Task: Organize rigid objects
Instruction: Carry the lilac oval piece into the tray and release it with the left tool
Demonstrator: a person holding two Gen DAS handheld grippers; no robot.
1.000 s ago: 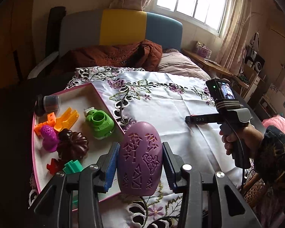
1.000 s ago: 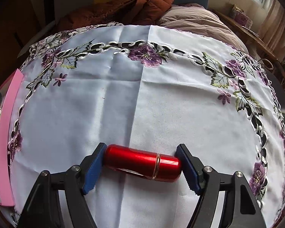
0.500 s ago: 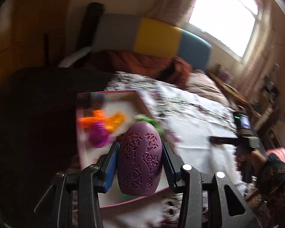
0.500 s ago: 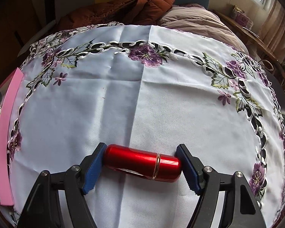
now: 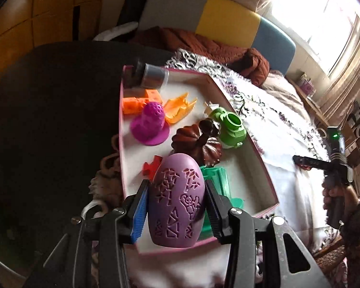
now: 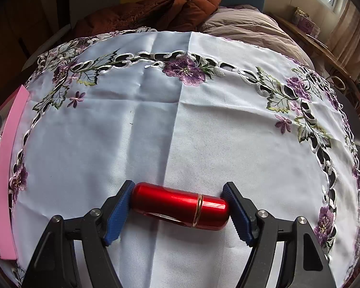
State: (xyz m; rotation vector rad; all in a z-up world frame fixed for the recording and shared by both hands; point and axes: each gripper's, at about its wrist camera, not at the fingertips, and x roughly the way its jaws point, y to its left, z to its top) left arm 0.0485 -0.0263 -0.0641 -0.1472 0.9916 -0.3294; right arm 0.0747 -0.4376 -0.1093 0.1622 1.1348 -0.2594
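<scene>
Two grippers each clamp one object. The left gripper [image 5: 176,206] grasps a mauve egg-shaped plastic shell with cut-out patterns [image 5: 176,199] upright between its blue pads, over the near end of a pink-rimmed shallow tray [image 5: 242,134]. Inside the tray lie a green plastic watering-can toy [image 5: 231,129], a dark brown ribbed pumpkin figure [image 5: 199,144], a magenta perforated cone on a round base [image 5: 151,124], orange plastic pieces [image 5: 134,103] and a grey-capped jar [image 5: 153,76]. The right gripper [image 6: 178,206] holds a glossy red metal cylinder with a gold ring [image 6: 180,205] crosswise, end to end, above the white embroidered tablecloth [image 6: 156,120].
</scene>
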